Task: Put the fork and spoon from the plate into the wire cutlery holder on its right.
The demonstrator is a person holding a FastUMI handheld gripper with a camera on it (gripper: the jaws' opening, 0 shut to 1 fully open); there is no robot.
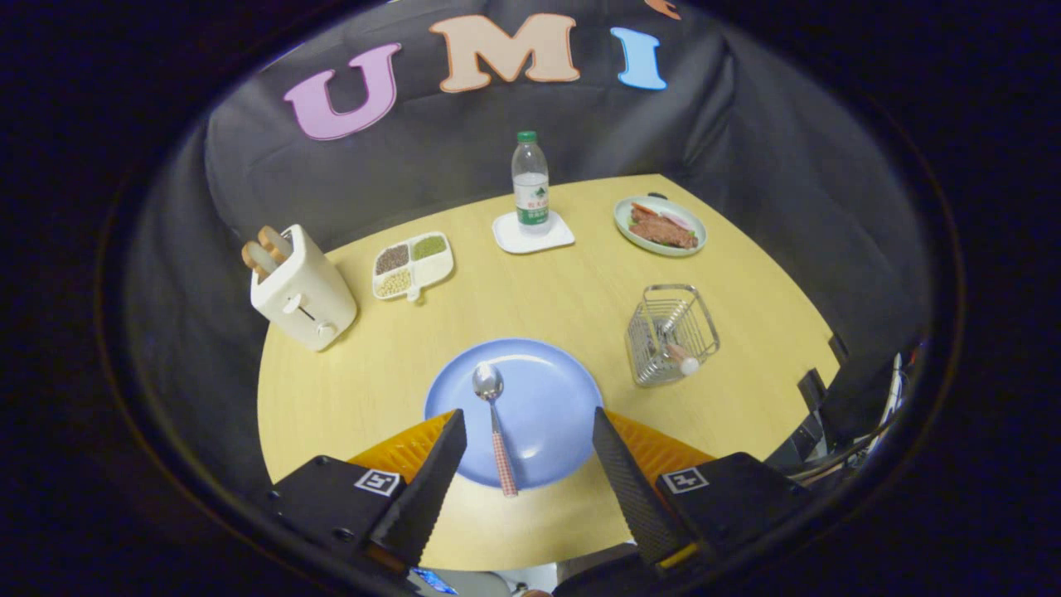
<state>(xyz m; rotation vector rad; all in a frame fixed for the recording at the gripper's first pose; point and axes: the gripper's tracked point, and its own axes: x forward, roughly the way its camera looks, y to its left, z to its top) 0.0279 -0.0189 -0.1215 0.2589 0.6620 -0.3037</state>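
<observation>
Nearest to me, my gripper (528,427) hangs above the near edge of the table (580,290) with its two fingers spread wide and nothing between them. Just ahead, framed by the fingertips, I see the blue plate (551,398). On it lies the spoon (494,423), bowl pointing away from me, its checked handle running back over the plate's near rim toward the left finger. To the right of the plate stands the wire holder (670,334); the fork (675,336) already leans inside it, tines up at a tilt. Farther left I see a toaster (301,288) with bread in its slots, and beside it a divided dish (413,264) of beans. Beyond those, a water bottle (530,184) stands on a white coaster (533,233), with a plate of food (661,225) to its right.
</observation>
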